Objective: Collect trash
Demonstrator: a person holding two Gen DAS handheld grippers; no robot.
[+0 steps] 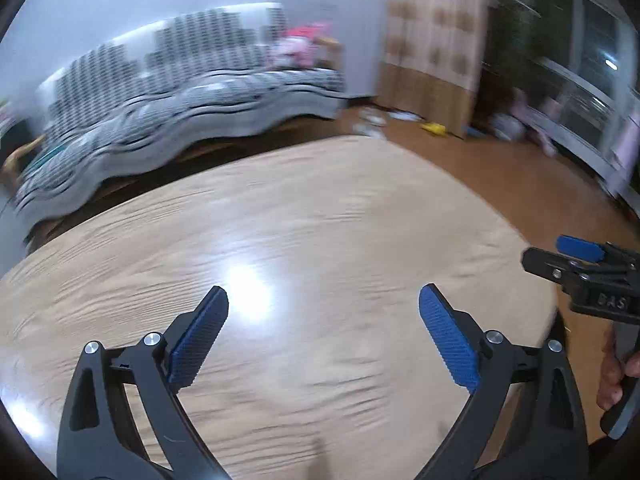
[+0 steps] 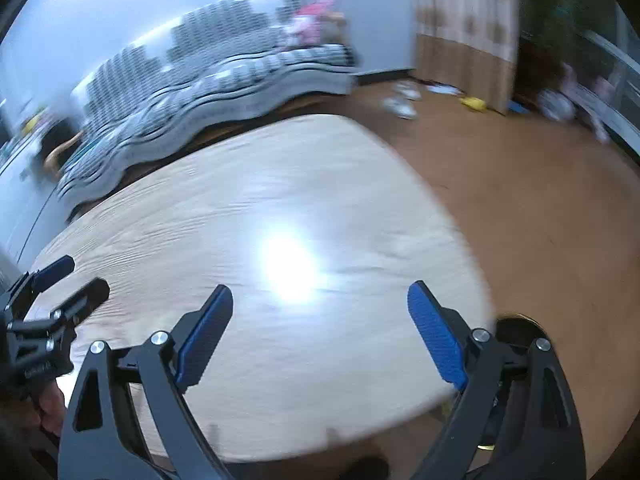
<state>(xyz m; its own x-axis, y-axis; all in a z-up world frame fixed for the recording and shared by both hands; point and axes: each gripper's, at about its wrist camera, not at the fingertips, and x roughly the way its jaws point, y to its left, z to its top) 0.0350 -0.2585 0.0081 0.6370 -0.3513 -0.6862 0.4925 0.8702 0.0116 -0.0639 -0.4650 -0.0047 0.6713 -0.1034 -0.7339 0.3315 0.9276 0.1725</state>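
Both the left gripper (image 1: 323,300) and right gripper (image 2: 320,300) hang open-jawed and empty over the bare wooden worktop (image 1: 320,208), so the next move seems to be finding trash.

A bare light-wood table (image 1: 304,216) fills the near view. Beyond it, far left, stands a black-and-white patterned sofa (image 1: 160,100); a beige checked curtain (image 1: 434,36) hangs far right, with what may be blurred shoes (image 2: 400,100) on the brown floor (image 2: 520,184).

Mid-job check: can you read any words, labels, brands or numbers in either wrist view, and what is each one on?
"DAS": raised letters on the black body of the right gripper, seen from the left wrist view; motion blur makes the reading uncertain.
A marking on the body of the left gripper, seen in the right wrist view: too small and blurred to read.
Nothing readable on the wooden table, the sofa cover or the curtain.
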